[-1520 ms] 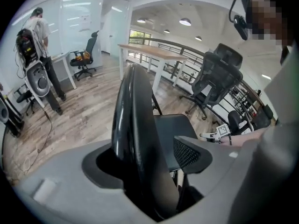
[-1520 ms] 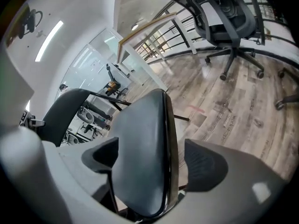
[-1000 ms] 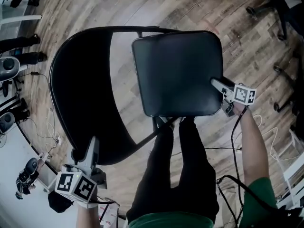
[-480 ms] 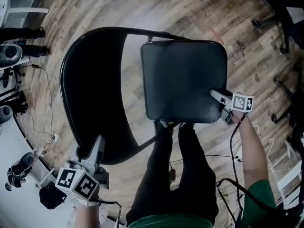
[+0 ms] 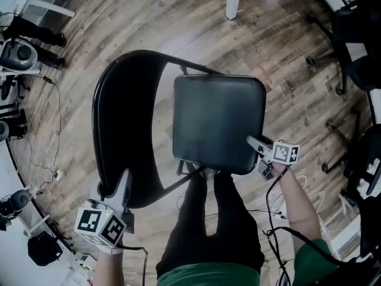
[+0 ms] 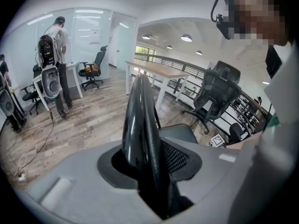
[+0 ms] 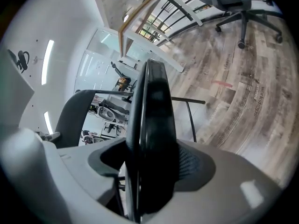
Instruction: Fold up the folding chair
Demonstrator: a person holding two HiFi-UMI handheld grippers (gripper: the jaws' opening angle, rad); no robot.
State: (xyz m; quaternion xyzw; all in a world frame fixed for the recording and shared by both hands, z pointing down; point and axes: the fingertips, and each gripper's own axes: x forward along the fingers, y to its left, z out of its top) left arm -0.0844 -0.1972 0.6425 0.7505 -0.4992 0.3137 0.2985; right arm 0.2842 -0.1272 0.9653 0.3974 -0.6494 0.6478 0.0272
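Green fabric top (image 5: 208,276), black trousers (image 5: 208,219). Grey left gripper (image 5: 125,176) and right gripper (image 5: 252,141) bear white cubes (image 5: 100,226) with black square markers, trailing black cables (image 5: 268,192).

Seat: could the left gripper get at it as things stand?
Probably not directly. The left gripper has just been closing its jaws on the backrest, which stands between them; the seat lies across an open gap from it. It would need to let go first.
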